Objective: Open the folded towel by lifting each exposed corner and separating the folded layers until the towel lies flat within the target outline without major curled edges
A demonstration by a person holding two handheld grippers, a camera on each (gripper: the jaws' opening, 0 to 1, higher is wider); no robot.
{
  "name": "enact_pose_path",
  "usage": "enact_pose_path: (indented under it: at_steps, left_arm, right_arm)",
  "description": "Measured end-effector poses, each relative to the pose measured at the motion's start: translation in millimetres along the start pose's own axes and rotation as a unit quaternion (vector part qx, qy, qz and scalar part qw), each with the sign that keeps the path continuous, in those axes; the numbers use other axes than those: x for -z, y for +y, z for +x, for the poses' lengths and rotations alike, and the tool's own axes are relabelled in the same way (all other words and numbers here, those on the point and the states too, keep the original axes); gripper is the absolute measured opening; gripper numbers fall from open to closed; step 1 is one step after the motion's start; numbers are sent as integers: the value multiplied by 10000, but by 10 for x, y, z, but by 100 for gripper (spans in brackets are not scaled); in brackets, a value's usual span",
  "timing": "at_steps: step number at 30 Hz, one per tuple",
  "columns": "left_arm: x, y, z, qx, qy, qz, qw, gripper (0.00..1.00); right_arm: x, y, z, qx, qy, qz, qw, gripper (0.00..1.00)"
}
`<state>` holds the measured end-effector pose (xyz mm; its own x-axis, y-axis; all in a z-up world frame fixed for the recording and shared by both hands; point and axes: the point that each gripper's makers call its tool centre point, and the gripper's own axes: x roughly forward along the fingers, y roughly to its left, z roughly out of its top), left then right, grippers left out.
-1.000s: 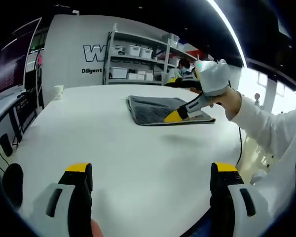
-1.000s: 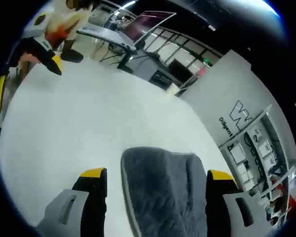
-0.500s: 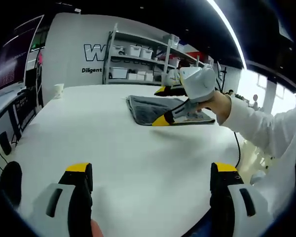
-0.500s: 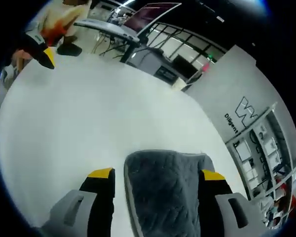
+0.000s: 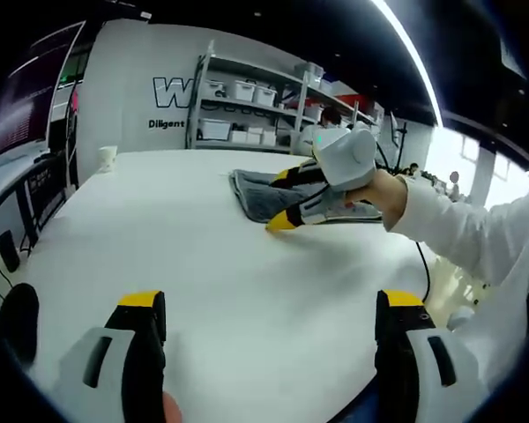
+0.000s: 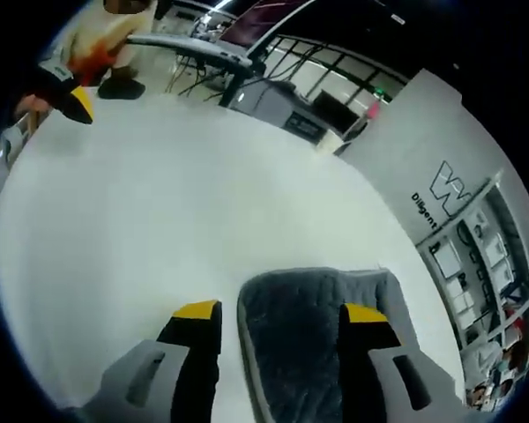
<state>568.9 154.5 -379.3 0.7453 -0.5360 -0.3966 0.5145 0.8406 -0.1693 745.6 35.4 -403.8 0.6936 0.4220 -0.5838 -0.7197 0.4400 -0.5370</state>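
Left gripper view: my left claw spread, empty, low over bare white tabletop; grey towel folded, far side, with my right claw at its near edge; paper cup and shelving well beyond. Right gripper view: right claw partly spread, straddling the towel's near corner, nothing pinched. Risk, I judge: closing here could take several layers together, dragging the whole fold. Nothing obstructs.
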Motion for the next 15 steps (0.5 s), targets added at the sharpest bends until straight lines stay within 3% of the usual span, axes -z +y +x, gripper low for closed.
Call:
enact_pose_path:
  at_steps: [15]
  left_arm:
    - [19, 27, -5, -8, -17, -69, 10000, 97]
  right_arm:
    - [46, 77, 83, -182, 65, 250, 9995, 21]
